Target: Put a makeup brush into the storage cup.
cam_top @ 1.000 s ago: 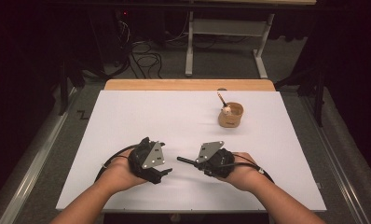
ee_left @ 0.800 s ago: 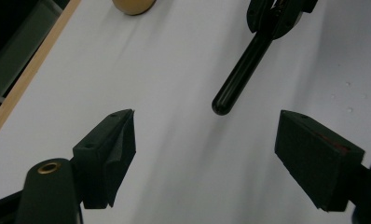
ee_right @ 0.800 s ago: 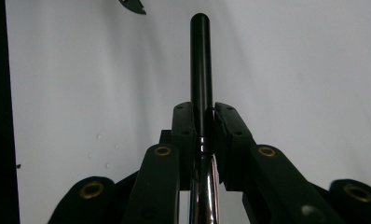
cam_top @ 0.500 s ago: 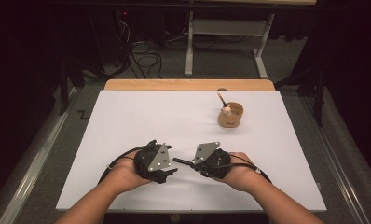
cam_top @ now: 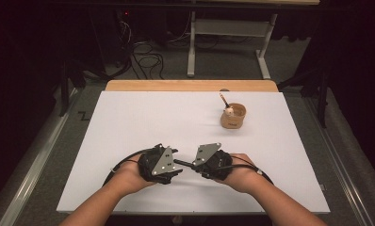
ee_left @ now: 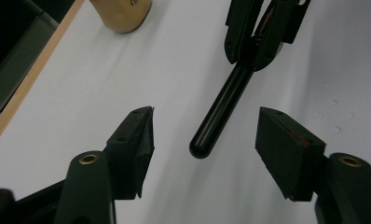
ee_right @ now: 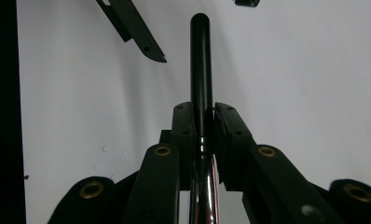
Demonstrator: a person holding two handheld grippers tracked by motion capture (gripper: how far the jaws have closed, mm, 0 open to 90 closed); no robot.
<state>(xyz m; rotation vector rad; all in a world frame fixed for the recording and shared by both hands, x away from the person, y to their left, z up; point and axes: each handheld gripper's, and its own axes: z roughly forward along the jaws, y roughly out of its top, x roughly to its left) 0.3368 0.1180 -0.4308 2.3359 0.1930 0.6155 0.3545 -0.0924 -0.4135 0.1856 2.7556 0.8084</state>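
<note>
While the right gripper (cam_top: 188, 164) is clamping a black rod (ee_left: 221, 109) that is pointing at the left gripper (cam_top: 175, 163), the left jaws, just closing, are standing apart around the rod's tip without touching it, above the near table (cam_top: 129, 122).

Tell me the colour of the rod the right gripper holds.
Glossy black rod, clearest in the left gripper view.

A glossy black rod (ee_right: 200, 70) with a chrome-bright end, matt white tabletop (cam_top: 143, 122), smooth wooden cup (cam_top: 233, 117).
</note>
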